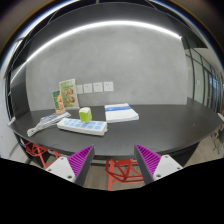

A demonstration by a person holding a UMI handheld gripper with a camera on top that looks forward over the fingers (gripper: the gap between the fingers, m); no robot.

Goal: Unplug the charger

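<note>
Gripper (112, 160) is held well back from a dark table (150, 125), fingers spread wide, purple pads (80, 160) facing inward. Nothing is held; only open air and the table's near edge are seen between the fingers.

A white power strip (82, 126) is seen lying on the table, beyond the fingers and a little toward the left one. A small green-and-white block (86, 115) is seen standing on top of it; this is judged to be the charger, though its plug and prongs cannot be made out. A white cable or adapter (48, 124) lies just beside the strip's left end. A green-printed box (67, 96) stands behind it by the wall. A flat white-and-blue stack (122, 112) lies further right. Wall sockets (97, 87) are noted above the table. Red stool frames (36, 152) are seen below the table edge.

Task is judged not yet begun; the approach is outstanding.

Risks noted:
- The strip is loose on the table. If the charger is pulled without the strip being held down, the whole strip may be lifted or dragged.
- A tilted pull may jam the prongs.
- The charger is small and low; the fingers may be closed on the strip body instead.
- The cable may be snagged on the way in.
</note>
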